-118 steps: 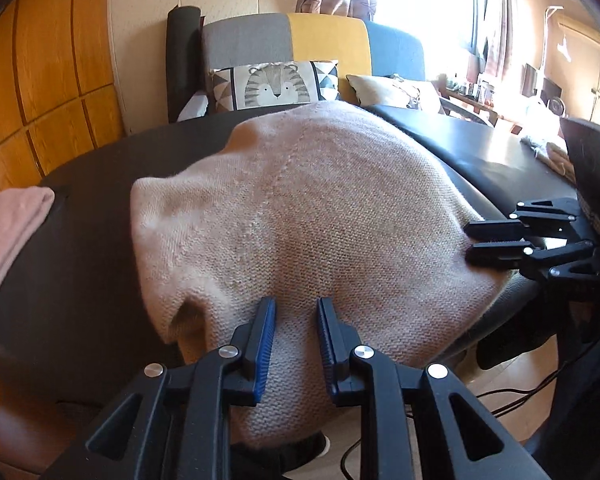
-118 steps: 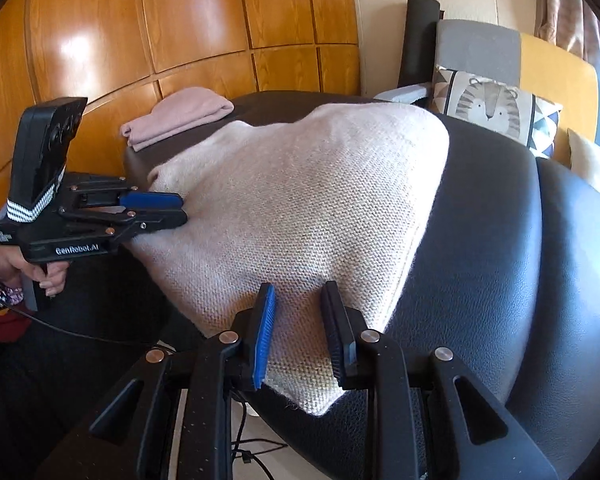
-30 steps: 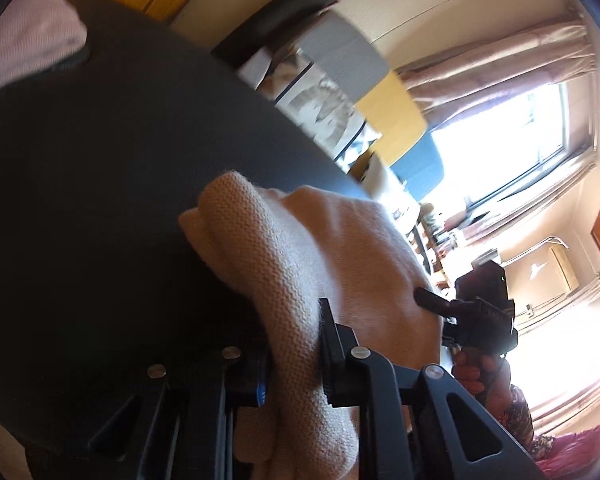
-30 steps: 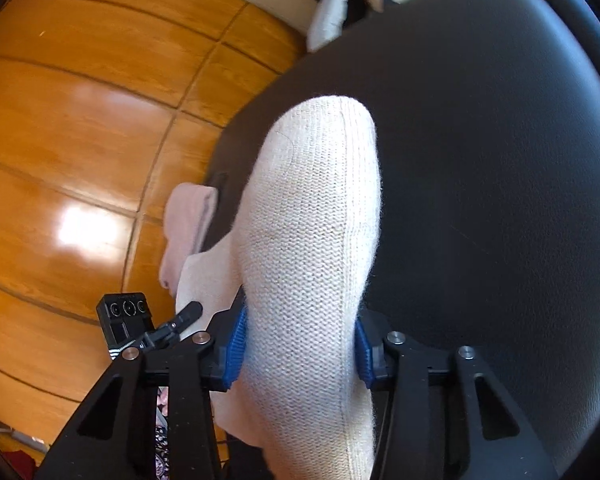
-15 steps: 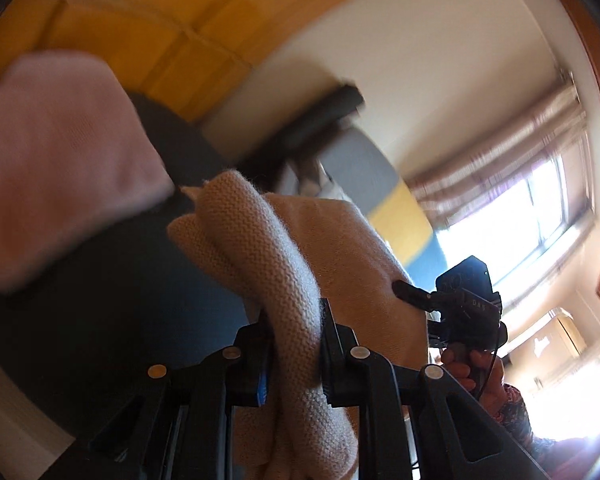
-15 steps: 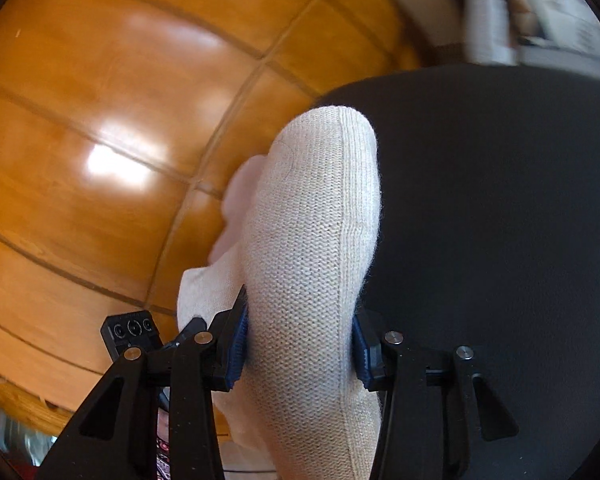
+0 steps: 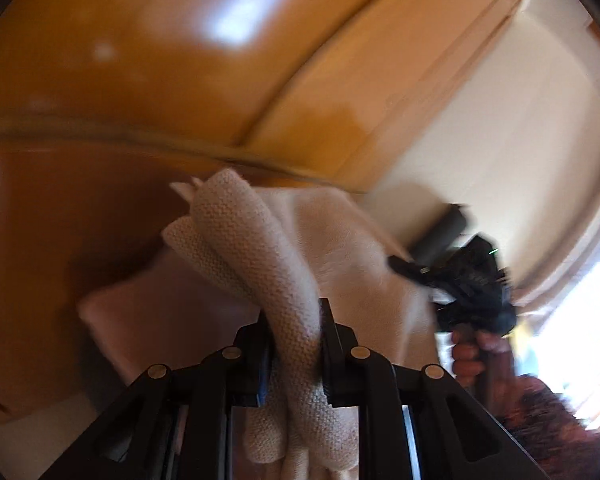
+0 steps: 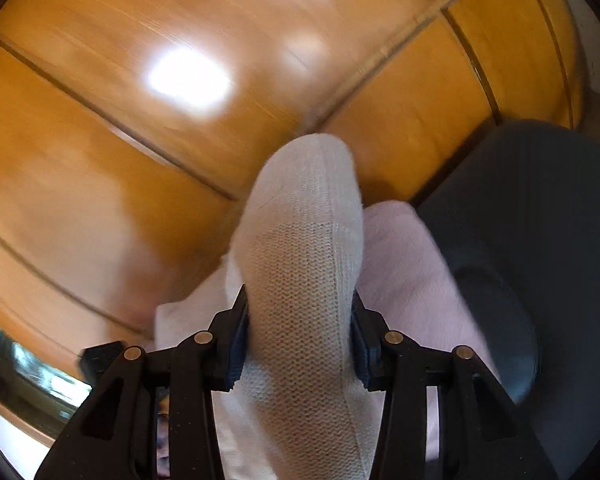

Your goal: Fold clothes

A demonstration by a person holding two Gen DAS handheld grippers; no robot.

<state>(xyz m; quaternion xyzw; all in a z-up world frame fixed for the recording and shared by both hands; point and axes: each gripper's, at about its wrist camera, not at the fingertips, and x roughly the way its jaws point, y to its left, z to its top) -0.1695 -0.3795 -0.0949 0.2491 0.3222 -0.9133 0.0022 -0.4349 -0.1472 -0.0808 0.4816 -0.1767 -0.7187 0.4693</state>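
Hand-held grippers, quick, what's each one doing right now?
Left hand-held gripper: shut on the beige knitted sweater.
Right hand-held gripper: shut on the same sweater.

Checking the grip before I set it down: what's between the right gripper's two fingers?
A thick bunched fold of the beige knit sweater fills the gap in the right gripper, both pads pressing it. The right wrist view shows this.

Glossy orange-brown wood panels (image 8: 148,184) fill almost the whole right wrist view, split by thin dark seams, with a bright glare patch (image 8: 188,80) shining off them. At right sits a dark padded surface (image 8: 540,240). In the left wrist view, blurred, the same panels (image 7: 160,60) meet a cream wall (image 7: 520,128). A dark roll (image 7: 440,236) stands against that wall, and daylight blazes from a window (image 7: 580,308) at the right edge.
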